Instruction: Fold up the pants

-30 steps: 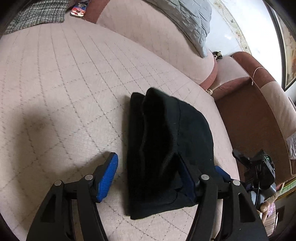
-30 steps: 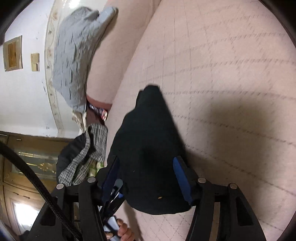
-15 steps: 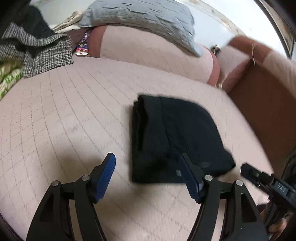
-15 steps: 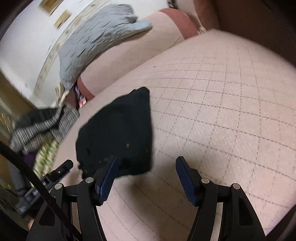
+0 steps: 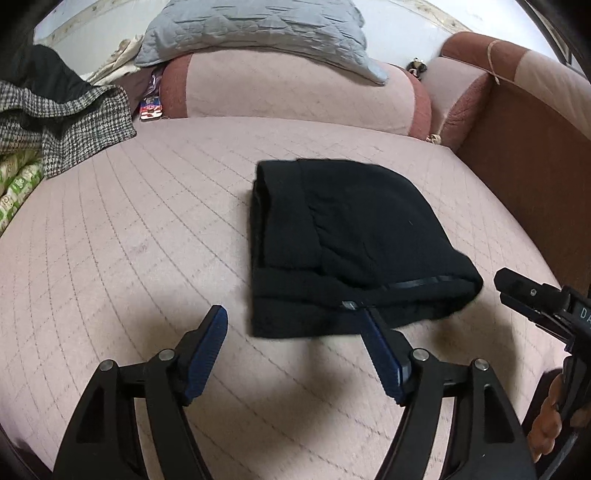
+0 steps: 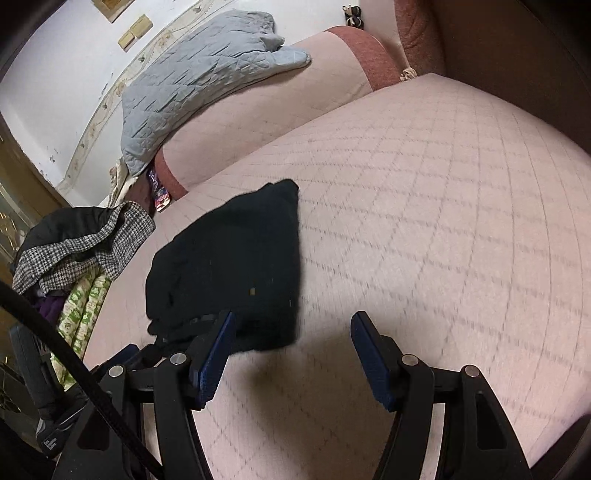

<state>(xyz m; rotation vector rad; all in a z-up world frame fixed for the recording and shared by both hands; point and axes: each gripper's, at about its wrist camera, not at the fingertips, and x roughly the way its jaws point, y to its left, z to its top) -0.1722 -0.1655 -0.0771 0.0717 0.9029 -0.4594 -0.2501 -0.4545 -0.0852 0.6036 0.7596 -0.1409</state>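
Ahead of both spread grippers, left gripper (image 5: 293,338) and right gripper (image 6: 291,345), folded pants (image 5: 343,243) could unfold if bumped

Home living rm: quilted sofa (image 5: 110,229), pillow (image 5: 258,29), clothes pile (image 5: 62,114).

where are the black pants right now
The folded black pants lie on the pink quilted cushion, centre of the left wrist view, just beyond both open grippers, touching neither.

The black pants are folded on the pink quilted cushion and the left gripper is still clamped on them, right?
Not quite. The black pants do lie folded on the pink quilted cushion, but the left gripper is open, holding nothing, as the left wrist view shows.
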